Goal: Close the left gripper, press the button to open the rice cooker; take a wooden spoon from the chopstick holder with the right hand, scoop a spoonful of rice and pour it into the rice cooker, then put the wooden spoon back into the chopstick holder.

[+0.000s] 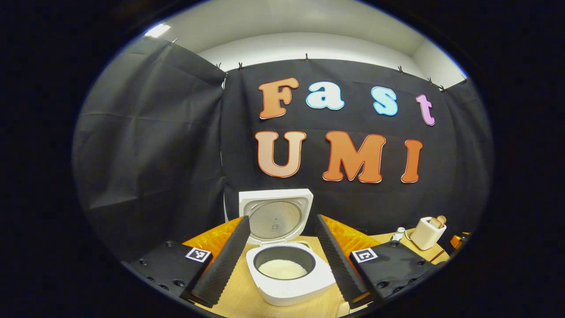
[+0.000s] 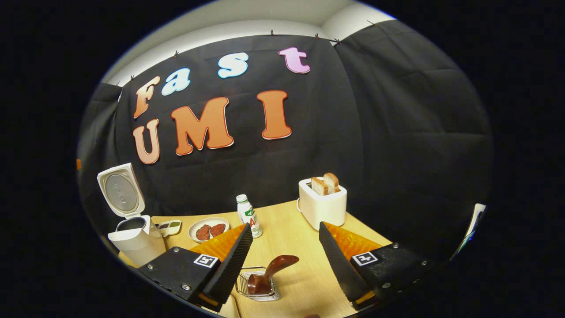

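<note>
**Lid up, spoon waiting: the reach for the wooden spoon comes next**

The rice cooker (image 1: 289, 269) stands with its lid swung up and back, so the button press looks done. Its dark inner pot shows a low white mound of rice at the bottom. In the left gripper view the left gripper (image 1: 282, 256) hangs in front of the cooker with its fingers spread wide, the cooker's body showing between them and neither finger touching it.

The step in hand appears to be the fetching of the spoon. In the right gripper view the right gripper (image 2: 282, 260) has its fingers well apart and holds nothing. The wooden spoon (image 2: 271, 271) sits just ahead between them, in the chopstick holder (image 2: 258, 287), a small wire basket near the front edge of the desk (image 2: 291, 234). The spoon is dark reddish-brown and glossy; its handle leans up and to the right out of the basket.

The next move, as I judge it, calls for lowering the right gripper until the fingers straddle the leaning handle, then closing on it. The handle is rounded and smooth, so a grip low on the shaft would likely hold better than one at the tip. The wire basket looks light and may lift with the spoon if the pull is not straight along the handle.

From this view the cooker stands at the desk's far left corner.
</note>
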`<state>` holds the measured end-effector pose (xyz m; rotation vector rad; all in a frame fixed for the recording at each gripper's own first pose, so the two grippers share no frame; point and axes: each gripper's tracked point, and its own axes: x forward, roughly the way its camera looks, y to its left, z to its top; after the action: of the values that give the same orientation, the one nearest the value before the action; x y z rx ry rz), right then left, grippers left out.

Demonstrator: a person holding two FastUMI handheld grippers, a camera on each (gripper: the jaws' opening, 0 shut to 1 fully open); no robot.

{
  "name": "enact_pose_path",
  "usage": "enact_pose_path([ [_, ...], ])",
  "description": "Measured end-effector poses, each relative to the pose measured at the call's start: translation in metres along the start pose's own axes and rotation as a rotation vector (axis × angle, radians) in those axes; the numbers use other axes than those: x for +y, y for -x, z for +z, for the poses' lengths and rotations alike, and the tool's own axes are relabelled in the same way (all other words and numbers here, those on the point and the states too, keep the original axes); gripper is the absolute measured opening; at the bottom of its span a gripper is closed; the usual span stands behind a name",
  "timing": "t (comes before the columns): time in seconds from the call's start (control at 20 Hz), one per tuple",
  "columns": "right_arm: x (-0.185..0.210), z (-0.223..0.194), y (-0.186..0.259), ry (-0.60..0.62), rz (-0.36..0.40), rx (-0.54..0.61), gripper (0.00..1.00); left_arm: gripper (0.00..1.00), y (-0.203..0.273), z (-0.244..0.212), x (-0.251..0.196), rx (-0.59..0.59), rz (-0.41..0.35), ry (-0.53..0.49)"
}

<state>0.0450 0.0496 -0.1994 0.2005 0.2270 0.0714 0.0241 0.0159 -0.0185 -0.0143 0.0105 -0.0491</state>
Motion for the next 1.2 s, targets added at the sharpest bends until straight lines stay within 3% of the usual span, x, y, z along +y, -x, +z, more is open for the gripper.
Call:
enact_pose_path([
  [0.6, 0.009, -0.076, -0.032, -0.208, 0.043, 0.177, 0.94, 1.0, 0.02, -0.008, 0.043, 0.013, 0.108, -0.032],
  [0.8, 0.024, -0.086, -0.035, -0.281, 0.104, 0.204, 0.74, 1.0, 0.024, -0.011, 0.055, 0.02, 0.138, -0.037],
  [0.85, 0.027, -0.088, -0.036, -0.301, 0.114, 0.216, 0.56, 1.0, 0.025, -0.015, 0.057, 0.027, 0.144, -0.033],
  [0.9, 0.027, -0.09, -0.038, -0.316, 0.112, 0.222, 0.6, 1.0, 0.026, -0.016, 0.059, 0.033, 0.147, -0.029],
  [1.0, 0.023, -0.088, -0.042, -0.36, 0.087, 0.231, 0.43, 1.0, 0.027, -0.02, 0.062, 0.045, 0.152, -0.031],
  [1.05, 0.023, -0.086, -0.042, -0.394, 0.076, 0.232, 0.29, 1.0, 0.028, -0.022, 0.064, 0.048, 0.157, -0.04],
  [1.2, 0.027, -0.088, -0.041, -0.412, 0.062, 0.229, 0.2, 1.0, 0.028, -0.022, 0.071, 0.05, 0.175, -0.071],
])
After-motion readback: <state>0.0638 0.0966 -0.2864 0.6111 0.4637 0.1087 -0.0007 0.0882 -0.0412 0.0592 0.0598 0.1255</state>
